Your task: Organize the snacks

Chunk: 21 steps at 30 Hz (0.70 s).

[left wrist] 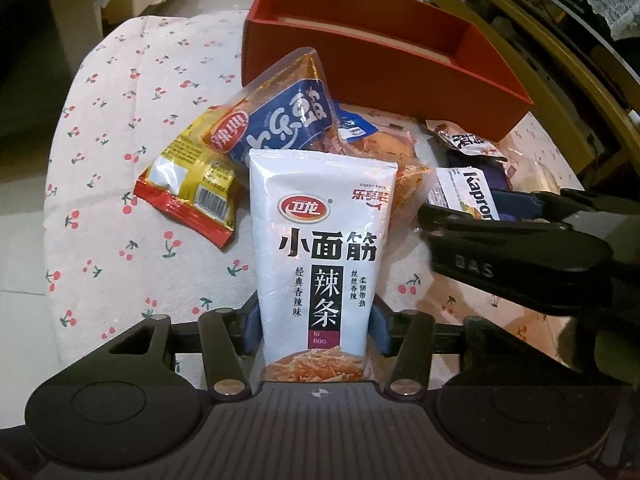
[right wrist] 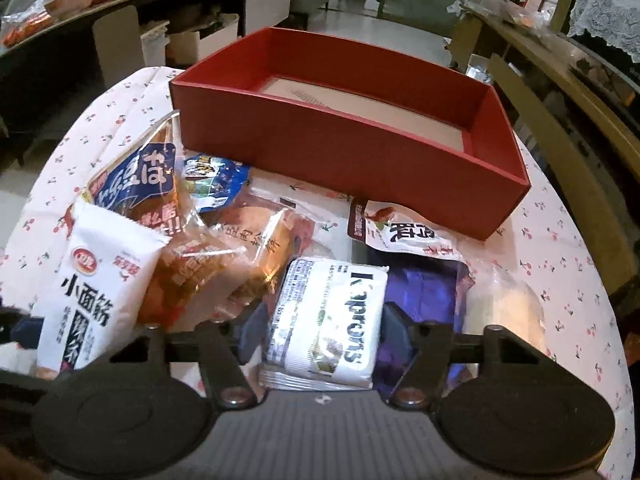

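Observation:
My left gripper (left wrist: 316,326) is shut on a white latiao snack packet (left wrist: 318,248) and holds it upright above the table; the packet also shows in the right wrist view (right wrist: 96,284). My right gripper (right wrist: 326,328) is shut on a white Kaprons packet (right wrist: 328,320), which also shows at the right of the left wrist view (left wrist: 476,196). An open, empty red box (right wrist: 352,148) stands behind the snack pile, also in the left wrist view (left wrist: 380,64).
More snacks lie on the cherry-print tablecloth (left wrist: 120,120): a blue-orange packet (left wrist: 280,120), a yellow-red packet (left wrist: 188,188), orange bread packets (right wrist: 224,260), a purple packet (right wrist: 424,292), a dark red packet (right wrist: 400,232). A wooden chair (right wrist: 560,140) stands at the right.

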{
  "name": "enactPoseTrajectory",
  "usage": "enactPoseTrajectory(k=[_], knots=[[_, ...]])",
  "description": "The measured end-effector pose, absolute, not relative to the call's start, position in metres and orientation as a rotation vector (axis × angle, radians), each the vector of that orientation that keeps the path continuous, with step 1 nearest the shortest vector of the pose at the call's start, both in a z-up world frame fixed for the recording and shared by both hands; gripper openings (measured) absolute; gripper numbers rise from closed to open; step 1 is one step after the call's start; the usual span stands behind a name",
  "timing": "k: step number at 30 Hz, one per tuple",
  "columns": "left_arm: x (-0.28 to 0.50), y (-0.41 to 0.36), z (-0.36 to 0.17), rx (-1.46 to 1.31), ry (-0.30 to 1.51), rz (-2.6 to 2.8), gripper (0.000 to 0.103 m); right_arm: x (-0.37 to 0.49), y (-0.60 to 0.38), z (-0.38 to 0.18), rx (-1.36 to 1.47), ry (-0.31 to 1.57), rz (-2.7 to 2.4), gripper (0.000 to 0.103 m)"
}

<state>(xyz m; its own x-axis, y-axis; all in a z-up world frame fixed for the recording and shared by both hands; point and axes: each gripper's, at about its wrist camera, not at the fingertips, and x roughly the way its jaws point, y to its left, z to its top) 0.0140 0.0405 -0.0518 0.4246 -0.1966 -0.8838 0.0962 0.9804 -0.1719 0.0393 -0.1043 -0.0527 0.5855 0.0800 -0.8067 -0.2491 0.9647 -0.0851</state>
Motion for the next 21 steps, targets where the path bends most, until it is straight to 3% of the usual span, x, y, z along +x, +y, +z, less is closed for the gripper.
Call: enactPoseTrajectory(k=[10,19,21], knots=[[0.013,0.034,-0.052,-0.082,1.125,-0.185,0.073,0.009,-0.146,-0.038,-0.018,0.973,0.256,0.065],[0.016,0.015,-0.06,0.044,1.093,-0.14,0.083,-0.002,-0.145,-0.042,-0.035,0.998,0.267,0.065],[0.016,0.013,-0.06,0.063,1.095,-0.133,0.081,-0.003,-0.145,-0.043,-0.045,1.003,0.268,0.065]])
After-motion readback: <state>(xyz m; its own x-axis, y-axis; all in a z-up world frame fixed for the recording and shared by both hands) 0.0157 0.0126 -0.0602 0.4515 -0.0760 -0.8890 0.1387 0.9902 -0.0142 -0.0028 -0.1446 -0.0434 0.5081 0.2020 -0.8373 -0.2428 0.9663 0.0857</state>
